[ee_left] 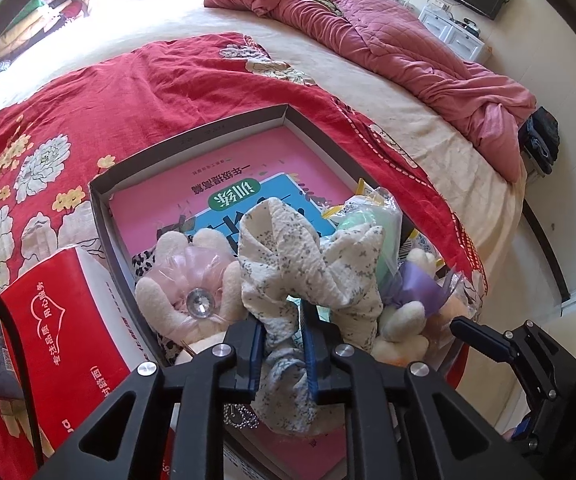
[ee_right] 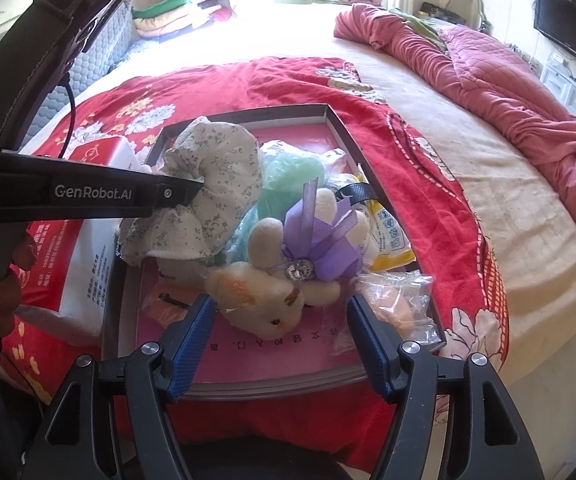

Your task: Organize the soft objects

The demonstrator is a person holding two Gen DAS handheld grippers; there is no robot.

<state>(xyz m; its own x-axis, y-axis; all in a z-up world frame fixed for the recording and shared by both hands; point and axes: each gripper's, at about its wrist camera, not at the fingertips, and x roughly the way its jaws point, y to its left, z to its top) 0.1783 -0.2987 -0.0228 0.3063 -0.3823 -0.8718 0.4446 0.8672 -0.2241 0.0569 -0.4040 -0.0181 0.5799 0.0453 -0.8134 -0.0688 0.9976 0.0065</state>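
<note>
A white floral cloth scrunchie [ee_left: 304, 256] stands bunched up over a shallow grey box [ee_left: 192, 136]. My left gripper [ee_left: 282, 318] is shut on its lower end, blue pads against the fabric. In the right wrist view the same scrunchie [ee_right: 216, 168] hangs off the left gripper's fingertip [ee_right: 186, 196]. A cream plush bunny [ee_right: 264, 300] with a purple bow [ee_right: 324, 240] lies in the box. My right gripper [ee_right: 281, 308] is open, its fingers either side of the bunny's head without touching it. Another plush with a pink bow [ee_left: 192, 288] lies by the left gripper.
The box sits on a red floral sheet [ee_left: 88, 100] on the bed, lined with a pink book [ee_left: 192, 192]. It also holds a green bagged item [ee_right: 292, 172], a yellow packet [ee_right: 388, 236] and a clear bag [ee_right: 396, 300]. A red and white package [ee_left: 68, 320] lies left of it. A pink quilt [ee_right: 508, 92] is heaped far right.
</note>
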